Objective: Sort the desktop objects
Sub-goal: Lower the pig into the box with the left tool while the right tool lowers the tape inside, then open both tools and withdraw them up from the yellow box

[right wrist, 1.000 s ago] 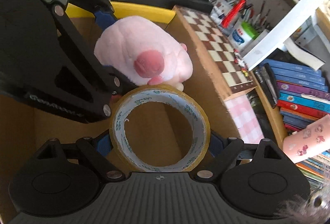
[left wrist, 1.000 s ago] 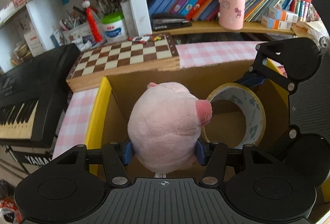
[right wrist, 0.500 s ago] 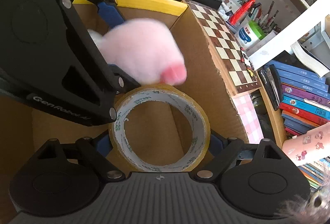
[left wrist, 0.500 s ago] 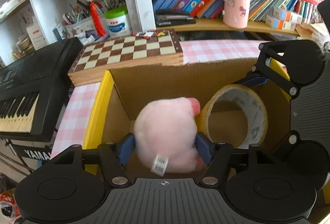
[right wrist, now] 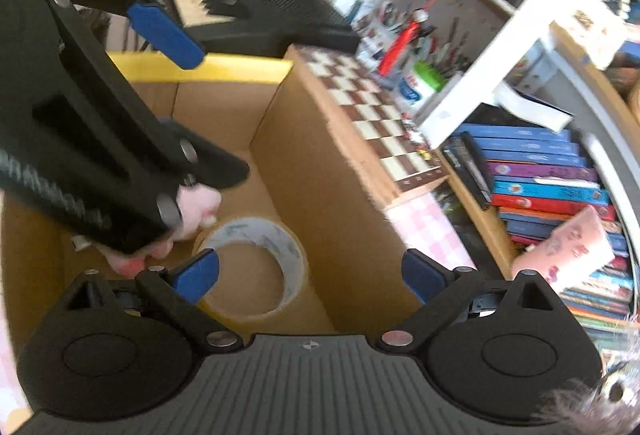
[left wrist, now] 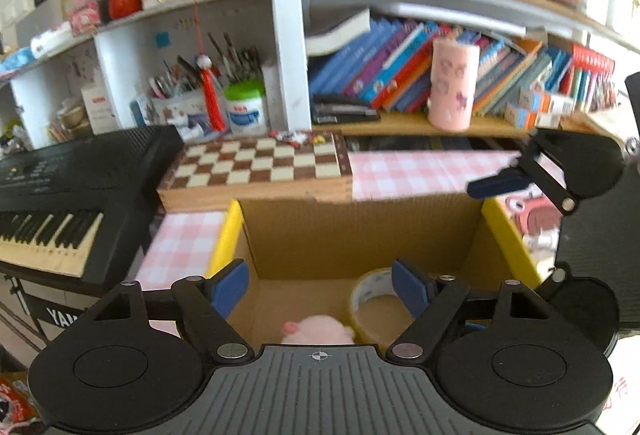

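Brown corrugated cardboard box (left wrist: 360, 231) holds the pink plush pig toy (left wrist: 318, 331) touching the yellowish clear-tape roll (right wrist: 250, 269) on its floor; left gripper (left wrist: 320, 285) and right gripper (right wrist: 312, 275) both spread wide, empty.

Pink plush toy (left wrist: 318, 331) lies touching tape roll (right wrist: 250, 269) inside cardboard box (left wrist: 360, 235).

Released since a second ago: pink plush pig (left wrist: 318, 331) dropped from left gripper (left wrist: 322, 285), now lying on floor of cardboard box (left wrist: 360, 231); tape roll (right wrist: 250, 269) let go by right gripper (right wrist: 310, 275), lying flat beside pig; both jaw pairs spread wide, raised above box
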{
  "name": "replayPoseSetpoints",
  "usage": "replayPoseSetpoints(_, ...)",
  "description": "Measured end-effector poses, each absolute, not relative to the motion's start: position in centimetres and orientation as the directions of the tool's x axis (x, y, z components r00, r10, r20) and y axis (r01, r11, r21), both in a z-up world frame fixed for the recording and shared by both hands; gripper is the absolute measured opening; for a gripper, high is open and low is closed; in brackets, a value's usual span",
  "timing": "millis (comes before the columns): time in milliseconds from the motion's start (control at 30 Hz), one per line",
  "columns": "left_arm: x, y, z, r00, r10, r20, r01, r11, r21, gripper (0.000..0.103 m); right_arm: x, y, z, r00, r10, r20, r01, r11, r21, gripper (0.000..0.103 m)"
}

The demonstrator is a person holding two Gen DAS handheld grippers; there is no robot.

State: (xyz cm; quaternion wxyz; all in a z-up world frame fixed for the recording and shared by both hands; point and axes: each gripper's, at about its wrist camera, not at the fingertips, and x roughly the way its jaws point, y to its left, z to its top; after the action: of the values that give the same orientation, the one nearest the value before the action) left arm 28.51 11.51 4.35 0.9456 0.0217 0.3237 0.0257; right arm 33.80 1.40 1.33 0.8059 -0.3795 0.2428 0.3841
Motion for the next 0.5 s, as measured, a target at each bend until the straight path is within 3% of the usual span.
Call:
replayPoseSetpoints(233, 25.7, 11.4, 7.0, 0.832, 0.074, -0.55, -0.051, 0.997, 0.058, 0.088, 31.7, -0.7, 3.7, 0.642, 0.457, -0.615, -0.755, 0.518, -0.403, 0.098)
replayPoseSetpoints(500, 21.4, 11.3, 8.7, 0.86, 0.063, -0.506, -0.063, 0.998, 0.017, 0.089, 28.8, -2.7, 6.0, 0.704, 0.455, -0.546, -0.688, 0.627, -0.365, 0.098)
